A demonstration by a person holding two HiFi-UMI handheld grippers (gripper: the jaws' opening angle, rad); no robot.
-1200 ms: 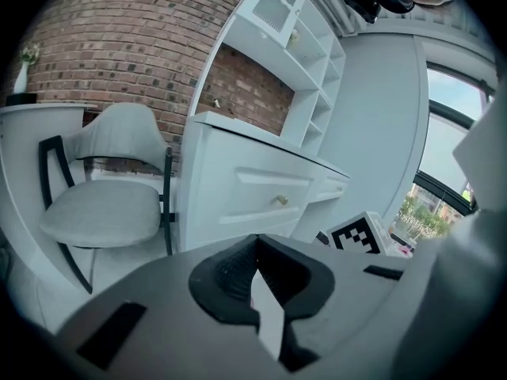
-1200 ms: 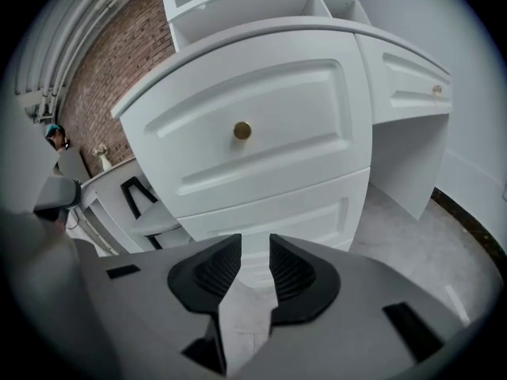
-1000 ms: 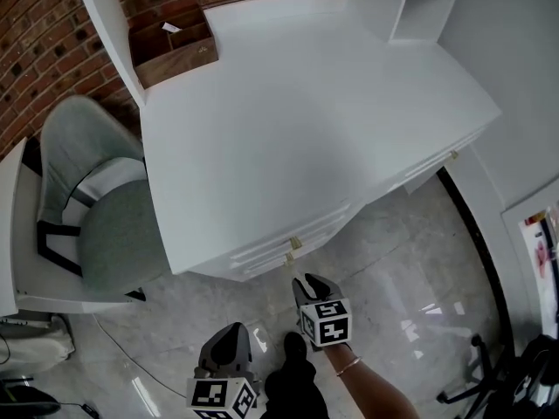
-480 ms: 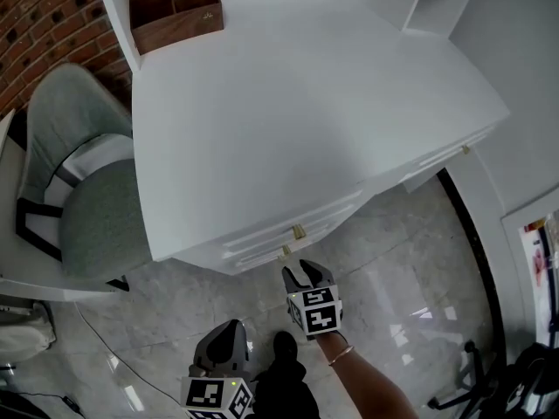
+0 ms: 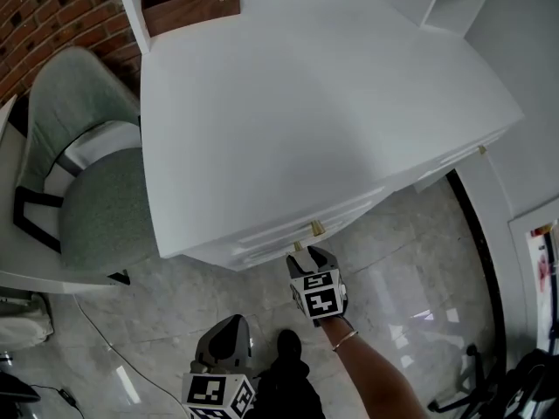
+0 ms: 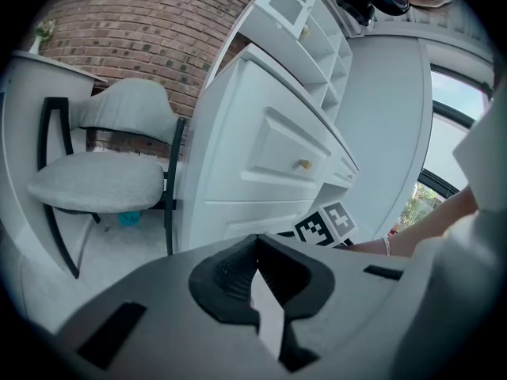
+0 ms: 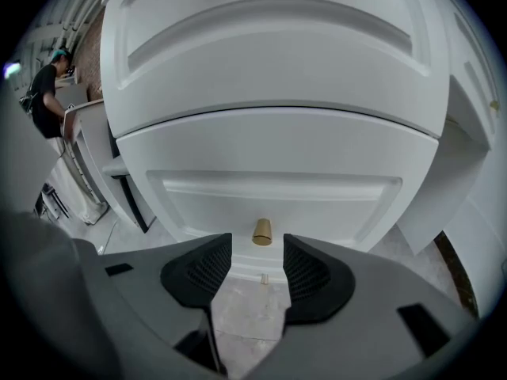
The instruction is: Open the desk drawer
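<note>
Right gripper view, right gripper [image 7: 257, 253] jaws opening, empty, drawer knob [image 7: 261, 232] just ahead, left gripper [image 6: 255, 269] jaws closed, empty.

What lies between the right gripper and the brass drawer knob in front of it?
Nothing. In the right gripper view, the stretch from the right gripper, whose jaws are opening with nothing between them, to the brass knob is bare.
</note>
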